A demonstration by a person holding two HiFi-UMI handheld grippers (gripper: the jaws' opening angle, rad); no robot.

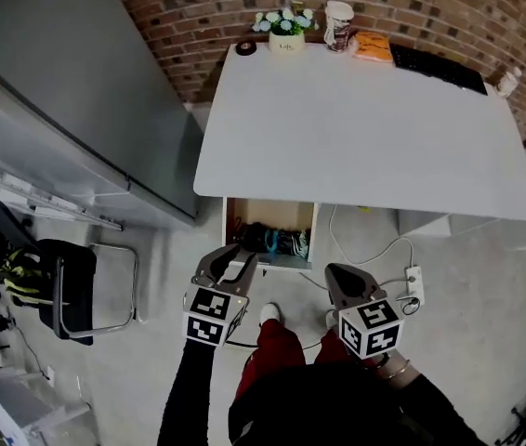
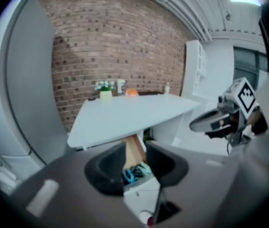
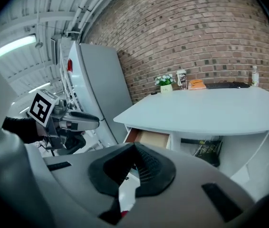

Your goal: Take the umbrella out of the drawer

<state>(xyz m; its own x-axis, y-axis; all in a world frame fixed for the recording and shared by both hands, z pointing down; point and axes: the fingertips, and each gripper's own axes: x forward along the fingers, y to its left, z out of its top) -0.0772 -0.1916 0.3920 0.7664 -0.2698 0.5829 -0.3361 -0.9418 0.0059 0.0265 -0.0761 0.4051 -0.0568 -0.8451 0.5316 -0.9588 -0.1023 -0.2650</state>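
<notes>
**Head view.** White worktop (image 1: 365,128) across upper frame; below its near edge, at centre, open drawer (image 1: 286,215). Inside, at left, dark bundle taken to be the umbrella (image 1: 259,239), with teal cords (image 1: 291,242) just beside it at right. Left hand-held gripper (image 1: 243,254) at lower centre-left, jaws apart and empty, near the drawer front. Right hand-held gripper (image 1: 333,269) at lower centre-right, jaws together, nothing held. Along the far edge, at top of frame: flower pot (image 1: 286,40), cup (image 1: 339,24), orange packet (image 1: 373,46), keyboard (image 1: 435,68).

**Left gripper view.** Jaws parted, drawer and teal cords framed in the gap at lower centre. Umbrella not clearly made out here.

**Right gripper view.** Jaws closed tip to tip. Drawer left of centre, well apart from them.

**Step in hand, as judged:** reach and grasp.
- Lower the parted left jaws across the bundle's middle, clear of the cords.
- Close firmly, then lift straight up past the drawer rim.

**Writing.** Pot label and cup print too small to read; no other lettering legible.
</notes>
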